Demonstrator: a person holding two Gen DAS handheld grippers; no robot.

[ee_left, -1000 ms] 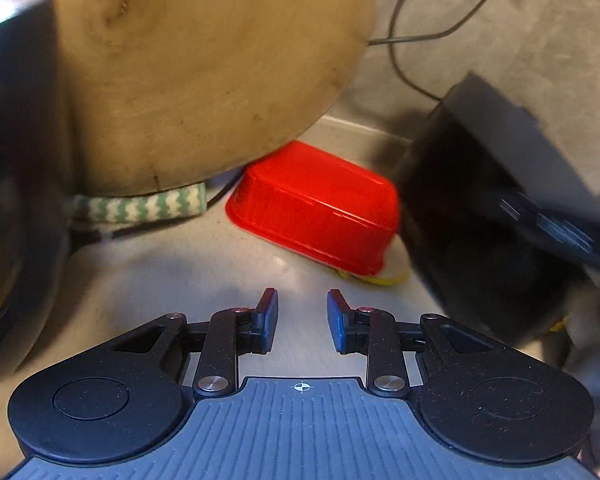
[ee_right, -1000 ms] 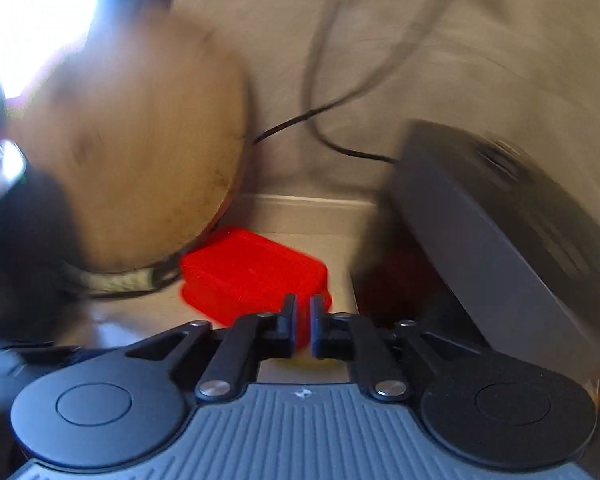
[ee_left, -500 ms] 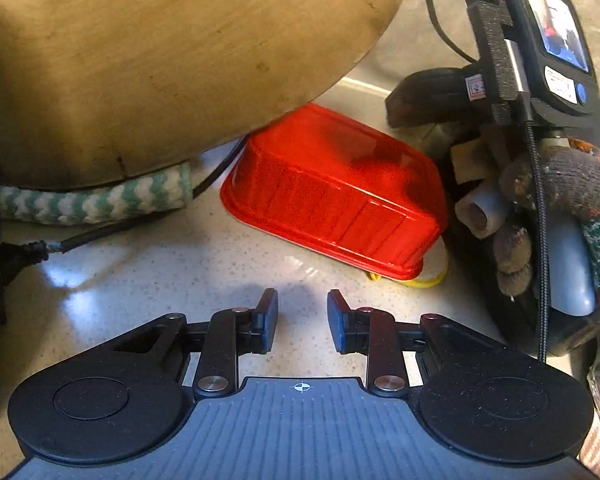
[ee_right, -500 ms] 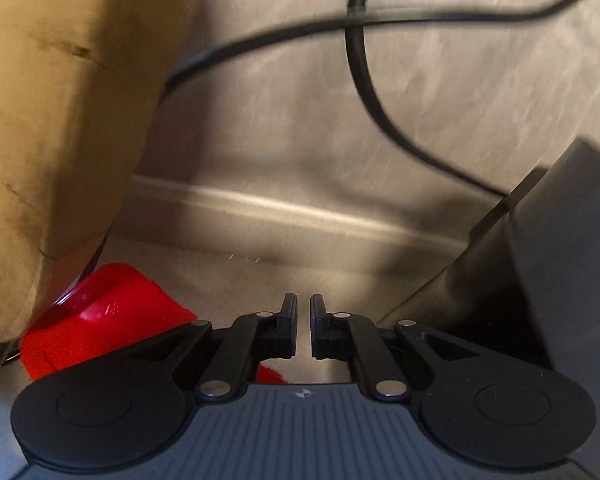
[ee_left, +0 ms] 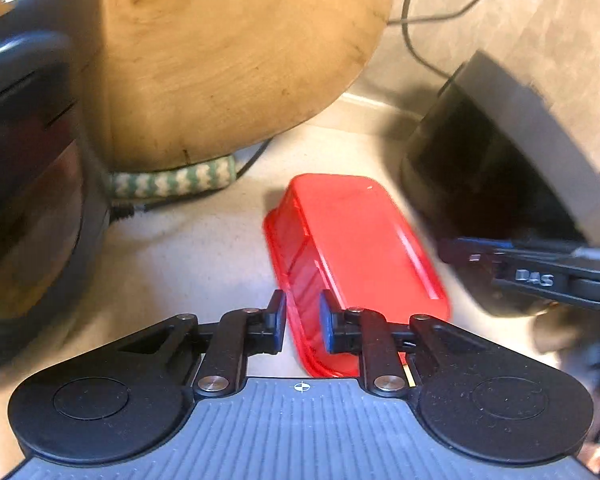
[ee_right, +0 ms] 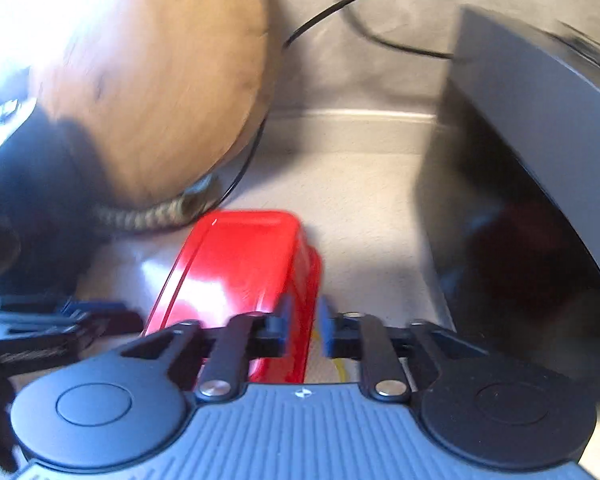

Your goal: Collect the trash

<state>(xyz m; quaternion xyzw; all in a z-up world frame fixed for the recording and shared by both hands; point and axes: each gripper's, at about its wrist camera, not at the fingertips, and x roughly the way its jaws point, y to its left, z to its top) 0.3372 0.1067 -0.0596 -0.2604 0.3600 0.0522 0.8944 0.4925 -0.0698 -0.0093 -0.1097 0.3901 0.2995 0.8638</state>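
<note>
While the left gripper (ee_left: 302,322) is closing and the right gripper (ee_right: 303,326) is opening, the shiny red plastic box (ee_left: 352,256) is straddled by both, at six o'clock below the round wooden board (ee_left: 236,56).

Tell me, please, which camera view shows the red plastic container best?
The left wrist view: the red container is fairly sharp, with its top and long side visible. The right wrist view shows it blurred, under glare, its near end hidden behind the gripper.
</note>
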